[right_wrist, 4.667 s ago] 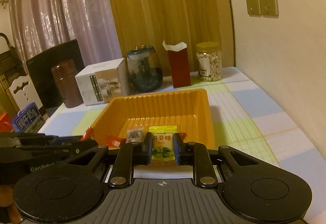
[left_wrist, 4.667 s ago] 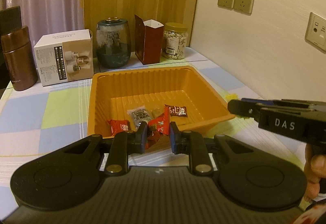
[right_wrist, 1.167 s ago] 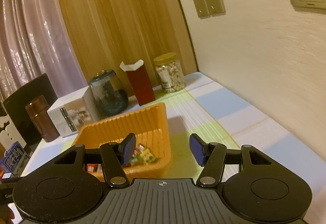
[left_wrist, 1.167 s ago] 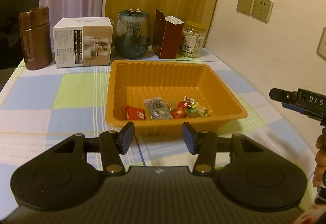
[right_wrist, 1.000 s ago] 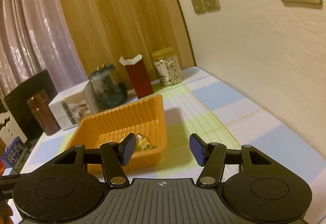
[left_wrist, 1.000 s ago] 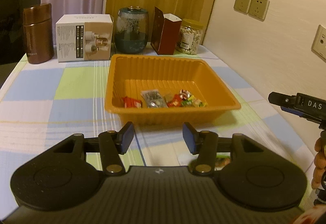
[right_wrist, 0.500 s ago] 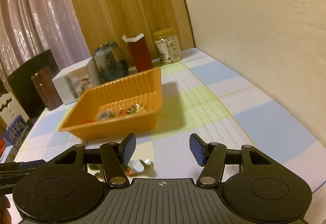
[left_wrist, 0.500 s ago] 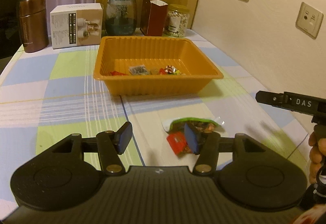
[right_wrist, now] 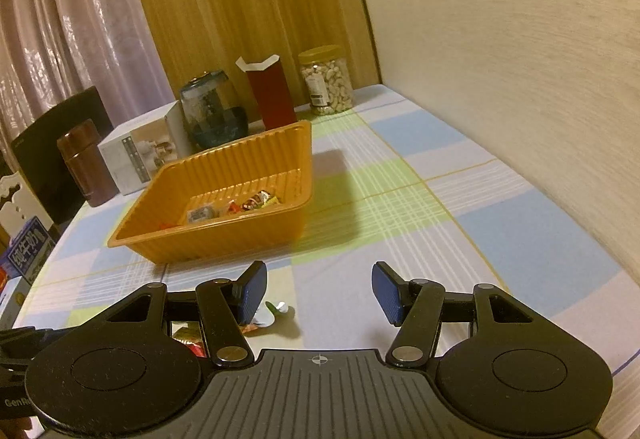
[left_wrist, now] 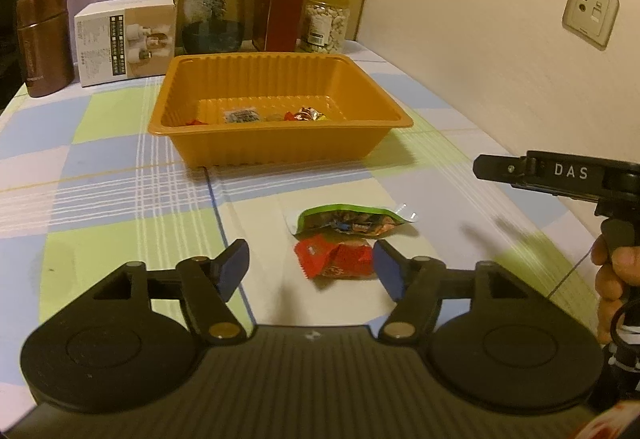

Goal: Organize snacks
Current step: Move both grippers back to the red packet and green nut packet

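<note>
1. Snacks: red packet (left_wrist: 334, 259) flat on the table (left_wrist: 120, 199), just in front of a green-edged packet (left_wrist: 352, 220), the two touching or nearly so; both lying well short of the orange tray (left_wrist: 276, 147).
2. More small wrapped snacks (left_wrist: 276, 115) inside the tray, along its near wall.
3. Left tool (left_wrist: 306, 269): jaws apart, just been opening, red packet low between the blue pads, nearer the right-hand pad, not pressed by either.
4. Right tool (right_wrist: 318, 289): jaws apart, nothing between them, over bare checked cloth; packet edge visible beside its left pad.
5. Beyond the tray, along the back: brown flask (left_wrist: 44, 43), white box (left_wrist: 126, 37), glass jar (left_wrist: 214, 19), dark red carton (left_wrist: 280, 17), nut jar (left_wrist: 326, 23).
</note>
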